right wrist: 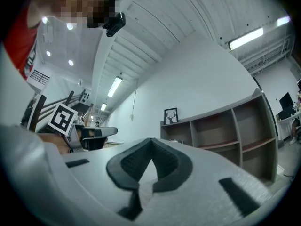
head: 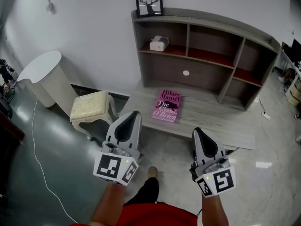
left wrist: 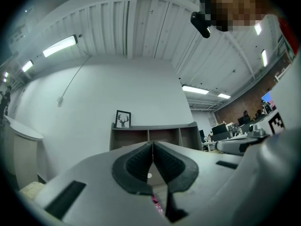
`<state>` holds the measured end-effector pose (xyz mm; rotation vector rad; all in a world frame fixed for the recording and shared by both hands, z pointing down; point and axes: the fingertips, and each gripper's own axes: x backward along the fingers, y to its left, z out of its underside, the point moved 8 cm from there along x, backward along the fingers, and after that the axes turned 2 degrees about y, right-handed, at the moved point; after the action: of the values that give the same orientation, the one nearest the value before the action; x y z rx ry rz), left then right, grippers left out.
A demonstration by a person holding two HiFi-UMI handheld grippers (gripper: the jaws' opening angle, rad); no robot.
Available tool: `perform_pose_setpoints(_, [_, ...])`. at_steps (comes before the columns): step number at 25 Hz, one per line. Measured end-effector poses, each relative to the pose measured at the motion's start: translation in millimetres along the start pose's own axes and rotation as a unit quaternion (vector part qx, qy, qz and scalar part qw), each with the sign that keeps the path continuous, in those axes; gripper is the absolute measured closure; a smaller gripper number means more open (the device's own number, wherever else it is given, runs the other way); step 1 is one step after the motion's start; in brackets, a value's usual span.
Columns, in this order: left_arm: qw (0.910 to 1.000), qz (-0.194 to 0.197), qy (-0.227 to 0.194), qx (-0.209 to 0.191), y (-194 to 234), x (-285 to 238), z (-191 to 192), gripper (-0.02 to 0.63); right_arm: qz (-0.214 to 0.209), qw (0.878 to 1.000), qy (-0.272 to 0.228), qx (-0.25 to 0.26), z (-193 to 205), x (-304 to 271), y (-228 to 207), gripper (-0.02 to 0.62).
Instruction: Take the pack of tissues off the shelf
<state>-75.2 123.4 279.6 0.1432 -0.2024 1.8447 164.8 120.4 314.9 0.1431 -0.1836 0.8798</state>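
The pack of tissues (head: 159,43) is a pale box in the upper left compartment of the grey shelf (head: 207,29), which has red boards. Both grippers hang low in front of the shelf, well short of it. My left gripper (head: 132,115) is shut with nothing between its jaws, and its own view shows the pads meeting at my left gripper (left wrist: 153,143). My right gripper (head: 198,131) is likewise shut and empty, the pads closing to a point at my right gripper (right wrist: 151,140). The shelf (left wrist: 155,134) lies straight ahead in the left gripper view, and the shelf (right wrist: 225,126) sits to the right in the right gripper view.
A framed deer picture (head: 149,1) stands on the shelf top. A pink book (head: 167,105) lies on the low grey platform (head: 211,114) below. A cream stool (head: 91,107) and a white rounded cabinet (head: 44,76) stand at left. A thin cable (head: 40,164) runs over the floor.
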Motion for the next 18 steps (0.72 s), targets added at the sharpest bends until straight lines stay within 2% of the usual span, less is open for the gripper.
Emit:
perform_pose_setpoints(9, [0.9997, 0.007, -0.008, 0.022, 70, -120, 35, 0.595, 0.027, 0.999, 0.016, 0.026, 19, -106, -50, 0.591])
perform_pose_setpoints(18, [0.9983, 0.052, -0.006, 0.025, 138, -252, 57, 0.578, 0.056, 0.998, 0.021, 0.037, 38, -228, -96, 0.591])
